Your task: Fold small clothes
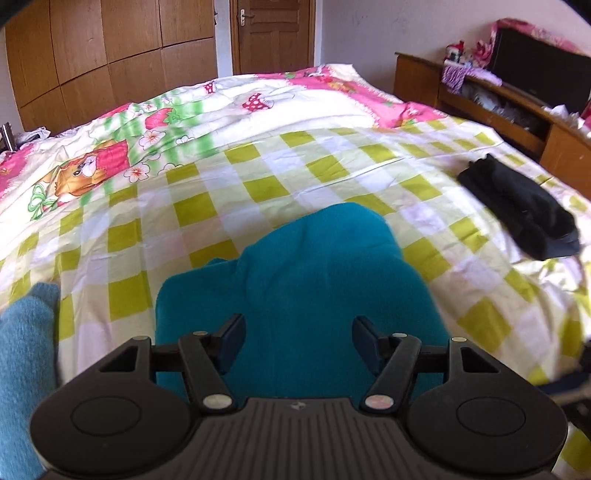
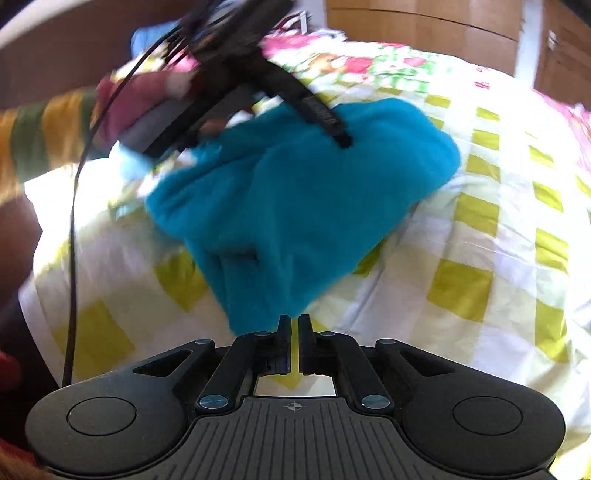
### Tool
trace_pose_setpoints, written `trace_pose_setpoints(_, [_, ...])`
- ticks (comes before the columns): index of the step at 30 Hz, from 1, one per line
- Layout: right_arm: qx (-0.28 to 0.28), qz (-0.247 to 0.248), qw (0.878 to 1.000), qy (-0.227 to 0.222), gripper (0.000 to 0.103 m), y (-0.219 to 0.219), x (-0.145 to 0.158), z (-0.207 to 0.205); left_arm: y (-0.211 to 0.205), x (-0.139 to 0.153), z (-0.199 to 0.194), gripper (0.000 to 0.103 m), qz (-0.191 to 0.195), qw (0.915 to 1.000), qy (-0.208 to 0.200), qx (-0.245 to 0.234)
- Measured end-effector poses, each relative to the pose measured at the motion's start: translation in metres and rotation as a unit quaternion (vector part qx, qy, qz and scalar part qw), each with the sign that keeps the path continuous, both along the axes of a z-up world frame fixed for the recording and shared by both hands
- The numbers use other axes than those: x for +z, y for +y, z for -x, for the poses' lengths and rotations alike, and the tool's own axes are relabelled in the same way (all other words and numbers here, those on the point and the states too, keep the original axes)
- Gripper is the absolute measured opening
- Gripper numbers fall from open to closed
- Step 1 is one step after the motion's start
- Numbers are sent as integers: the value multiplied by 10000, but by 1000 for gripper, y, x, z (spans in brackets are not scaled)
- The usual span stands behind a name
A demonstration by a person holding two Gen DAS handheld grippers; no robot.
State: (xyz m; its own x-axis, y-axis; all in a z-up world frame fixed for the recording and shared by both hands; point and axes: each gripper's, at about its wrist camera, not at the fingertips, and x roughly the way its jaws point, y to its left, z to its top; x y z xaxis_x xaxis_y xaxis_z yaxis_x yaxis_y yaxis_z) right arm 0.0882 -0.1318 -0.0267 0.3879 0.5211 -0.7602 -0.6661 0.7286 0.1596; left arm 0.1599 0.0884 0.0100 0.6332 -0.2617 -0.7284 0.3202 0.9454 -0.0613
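The teal fleece garment (image 2: pixel 295 192) lies rumpled on the checked bed (image 2: pixel 480 280), soft, light and floppy I'd judge, best pinched at a hem edge; the left gripper (image 1: pixel 298 334) hovers jaws wide over it, the right gripper (image 2: pixel 294 325) nearly closed, apparently empty.

A wide bed (image 1: pixel 258 177) under a yellow-green checked sheet and a pink cartoon-print quilt (image 1: pixel 155 136) is filling the room. Brown wooden wardrobe panels (image 1: pixel 110 55) and a panelled wooden door (image 1: pixel 273 35) are standing behind it, while a low wooden cabinet (image 1: pixel 491 107) is lining the white wall (image 1: pixel 388 26). Bright daylight is falling across the bedding.
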Motion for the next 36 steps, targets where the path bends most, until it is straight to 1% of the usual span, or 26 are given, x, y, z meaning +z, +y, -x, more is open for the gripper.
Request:
trace_pose_setpoints(1, [-233,-203,9995,77,15,-8,5,-9,1,5,15,77,114,9998,-16,-164])
trace_pose_setpoints(2, [-452,-350,9983,143,17,-14,8,-18,-1,7,31,77,141,9993,-40,-341])
trace_pose_setpoints(3, [-674,-467,9965,190,22,-18,8,-29,-7,9,49,77,65,9985,-74,-543])
trace_pose_setpoints(4, [-891,-603,9939,240,27,-22,7,-40,-12,8,63,77,-58,9972,-115,-734])
trace_pose_setpoints(5, [-1082,-717,9910,319,27,-25,4,-51,-20,6,82,77,-264,9948,-177,-968])
trace_pose_setpoints(7, [-1405,-922,9836,647,29,-28,-4,-75,-33,-3,107,77,-638,9897,-186,-1272])
trace_pose_setpoints(9, [-1588,-1185,9754,966,30,-29,-12,-95,-42,-11,128,77,-861,9851,-125,-1481])
trace_pose_setpoints(10, [-1638,-1255,9727,1061,32,-27,-15,-101,-46,-15,136,76,-893,9838,-97,-1552])
trace_pose_setpoints(11, [-1670,-1287,9712,1113,33,-25,-17,-106,-47,-17,141,74,-828,9842,-41,-1564])
trace_pose_setpoints(13, [-1713,-1283,9703,1125,34,-18,-18,-111,-47,-21,144,68,-514,9872,215,-1493])
trace_pose_setpoints(15, [-1739,-1303,9696,1125,35,-13,-21,-114,-46,-26,141,68,-250,9896,433,-1350])
trace_pose_setpoints(16, [-1785,-1335,9680,1152,37,-12,-23,-116,-48,-29,138,66,-312,9907,423,-1251])
trace_pose_setpoints(17, [-1815,-1392,9663,1185,38,-11,-25,-120,-49,-32,135,62,-484,9919,354,-1121])
trace_pose_setpoints(19, [-1871,-1468,9640,1194,43,-10,-27,-125,-50,-39,128,57,-912,9926,195,-776])
trace_pose_setpoints(20, [-1900,-1487,9632,1183,44,-8,-27,-128,-48,-42,125,51,-1164,9912,99,-627])
trace_pose_setpoints(21, [-1940,-1507,9621,1188,47,-8,-28,-132,-47,-44,124,49,-1376,9890,20,-551])
trace_pose_setpoints(22, [-1972,-1564,9603,1204,47,-9,-29,-134,-46,-45,125,49,-1501,9872,-51,-546])
trace_pose_setpoints(24, [-2034,-1660,9564,1279,50,-13,-31,-137,-48,-44,131,48,-1644,9836,-138,-730])
trace_pose_setpoints(25, [-2051,-1711,9545,1325,53,-15,-33,-138,-51,-44,136,48,-1774,9802,-203,-855])
trace_pose_setpoints(27, [-2042,-1709,9546,1336,53,-13,-36,-140,-55,-45,145,48,-2027,9722,-282,-1140])
trace_pose_setpoints(29, [-2025,-1684,9558,1311,53,-10,-37,-140,-59,-52,148,48,-2264,9656,-328,-1235])
trace_pose_setpoints(32, [-1991,-1646,9579,1255,53,-8,-36,-139,-65,-66,146,49,-2727,9515,-499,-1334])
trace_pose_setpoints(33, [-1998,-1648,9574,1276,53,-8,-37,-140,-66,-69,144,49,-2913,9452,-596,-1350])
trace_pose_setpoints(34, [-2008,-1661,9566,1306,53,-8,-37,-141,-65,-70,144,44,-3022,9416,-664,-1325])
trace_pose_setpoints(35, [-2023,-1684,9557,1316,53,-9,-37,-142,-62,-66,142,36,-3012,9428,-705,-1244])
trace_pose_setpoints(36, [-2048,-1716,9547,1313,53,-9,-36,-144,-58,-59,139,31,-2941,9463,-713,-1136])
